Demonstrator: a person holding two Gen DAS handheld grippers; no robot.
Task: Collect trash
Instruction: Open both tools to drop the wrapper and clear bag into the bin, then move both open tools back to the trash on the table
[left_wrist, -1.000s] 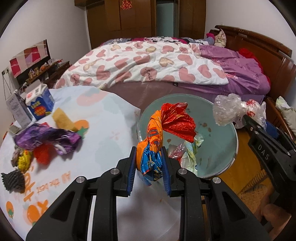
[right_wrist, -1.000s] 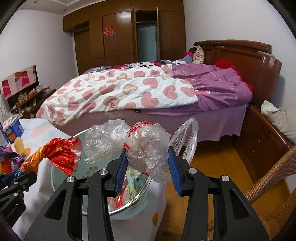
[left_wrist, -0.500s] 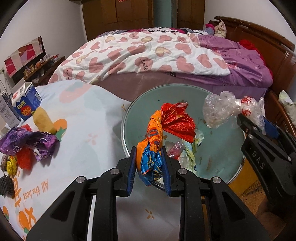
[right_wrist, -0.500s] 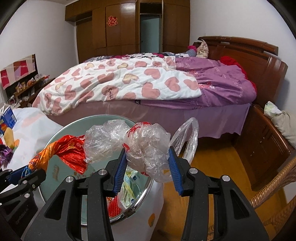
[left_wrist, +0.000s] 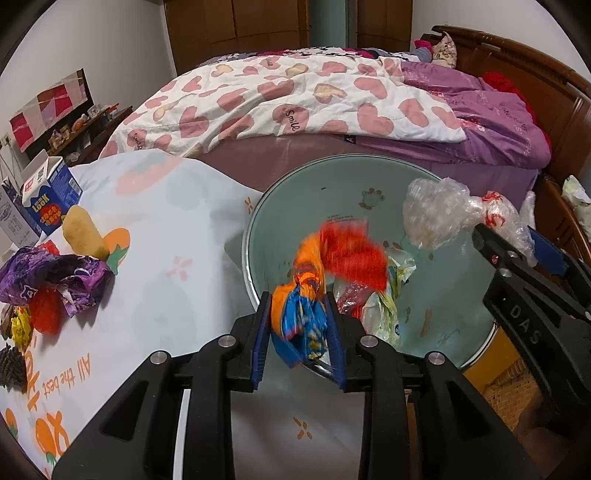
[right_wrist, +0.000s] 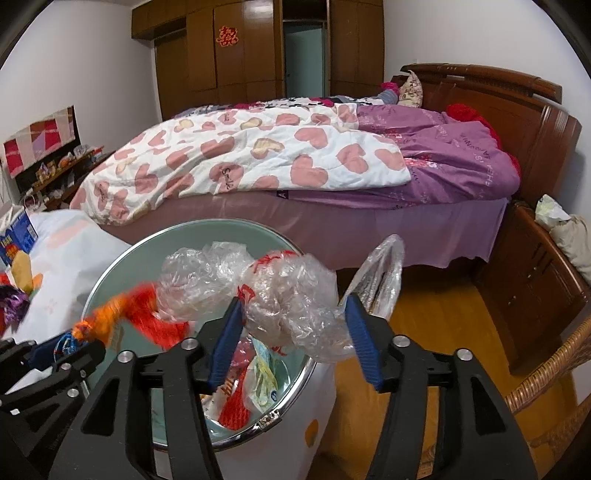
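My left gripper (left_wrist: 298, 334) has its jaws parted around an orange, red and blue snack wrapper (left_wrist: 314, 280), which is blurred and sits over the near rim of the pale green trash bin (left_wrist: 476, 354). My right gripper (right_wrist: 291, 341) has its jaws spread wider, with a crumpled clear plastic bag (right_wrist: 291, 299) loose between them, above the bin's (right_wrist: 284, 406) right side. The bag also shows in the left wrist view (left_wrist: 436, 210). The bin holds several wrappers (left_wrist: 380, 306).
More trash lies on the white tablecloth (left_wrist: 177, 258) at left: a purple wrapper (left_wrist: 51, 273), a yellowish piece (left_wrist: 83, 236), red and yellow scraps, and a blue carton (left_wrist: 48, 206). A bed (right_wrist: 295, 158) stands behind. A wicker chair (right_wrist: 554, 369) is at right.
Both grippers have opened their jaws over the bin. The orange wrapper is now blurred with motion and the plastic bag sits looser between the right jaws. The bin looks closer.
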